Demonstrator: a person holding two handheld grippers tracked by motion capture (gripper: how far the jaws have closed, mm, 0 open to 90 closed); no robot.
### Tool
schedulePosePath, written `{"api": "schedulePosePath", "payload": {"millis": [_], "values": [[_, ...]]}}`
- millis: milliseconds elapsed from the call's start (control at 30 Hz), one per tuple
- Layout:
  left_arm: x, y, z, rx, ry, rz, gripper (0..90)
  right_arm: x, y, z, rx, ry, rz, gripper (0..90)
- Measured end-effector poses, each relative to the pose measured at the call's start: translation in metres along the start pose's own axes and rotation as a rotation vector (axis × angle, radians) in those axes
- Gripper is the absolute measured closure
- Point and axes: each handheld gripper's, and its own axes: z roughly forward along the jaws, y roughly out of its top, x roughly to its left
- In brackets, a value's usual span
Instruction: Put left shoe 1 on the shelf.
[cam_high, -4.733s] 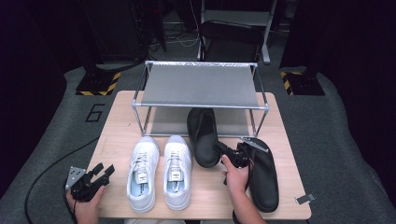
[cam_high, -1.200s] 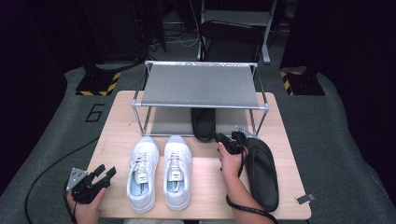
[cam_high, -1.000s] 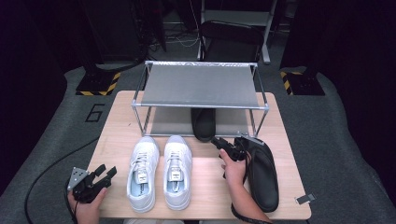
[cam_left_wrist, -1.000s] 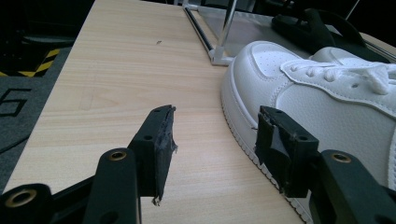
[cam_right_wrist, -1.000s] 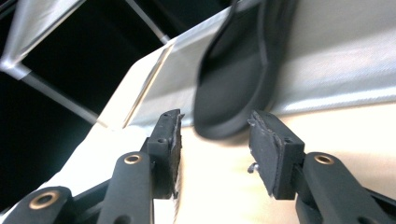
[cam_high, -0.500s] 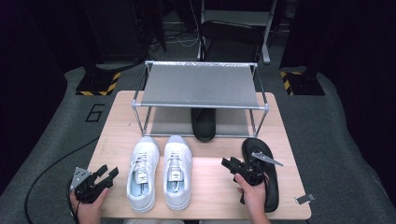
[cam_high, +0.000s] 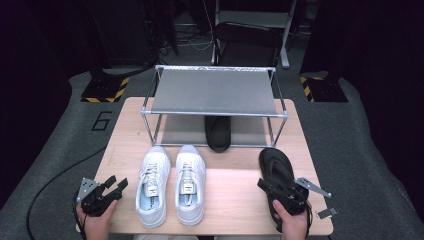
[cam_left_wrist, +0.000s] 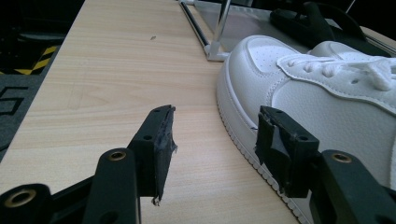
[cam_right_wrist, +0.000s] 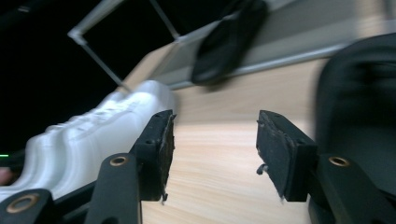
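Observation:
Two white sneakers (cam_high: 151, 185) (cam_high: 190, 182) stand side by side at the table's front. One black slipper (cam_high: 218, 132) lies on the lower shelf of the metal rack (cam_high: 215, 92), its heel sticking out. The other black slipper (cam_high: 275, 165) lies on the table at the right. My right gripper (cam_high: 267, 184) hovers over that slipper's heel end. Its jaws have just been opening and stand open (cam_right_wrist: 215, 140) with nothing between them. My left gripper (cam_high: 116, 182) rests open at the front left, beside the left sneaker (cam_left_wrist: 317, 93).
The wooden table (cam_high: 235, 200) has bare room between the sneakers and the right slipper, and at the left in front of the rack. The rack's top shelf carries nothing. Dark floor and equipment surround the table.
My right gripper let go of the slipper under the rack and drew back toward the front edge, over the other slipper. The left gripper has stayed put.

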Motion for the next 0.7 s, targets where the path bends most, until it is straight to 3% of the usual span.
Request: {"api": "schedulePosePath", "payload": {"millis": [100,167,333,367,467,700], "values": [[-0.001,0.002,0.001,-0.001,-0.007,0.000,45.8,-0.010,-0.006,-0.011,-0.003,-0.074,0.018,44.6],[-0.002,0.003,0.003,-0.005,-0.009,-0.002,45.7,-0.016,-0.009,-0.013,-0.001,-0.072,0.053,44.6],[-0.002,0.004,0.008,-0.008,-0.015,-0.005,45.7,-0.021,-0.017,-0.014,0.035,-0.115,0.034,46.8],[-0.002,0.005,0.010,-0.008,-0.018,-0.004,45.7,-0.024,-0.019,-0.013,0.053,-0.142,0.025,51.0],[-0.003,0.005,0.012,-0.010,-0.021,-0.002,45.7,-0.025,-0.020,-0.012,0.065,-0.142,0.042,54.3],[-0.003,0.005,0.010,-0.013,-0.016,-0.007,45.7,-0.025,-0.021,-0.001,0.118,-0.160,0.006,67.7]]}}
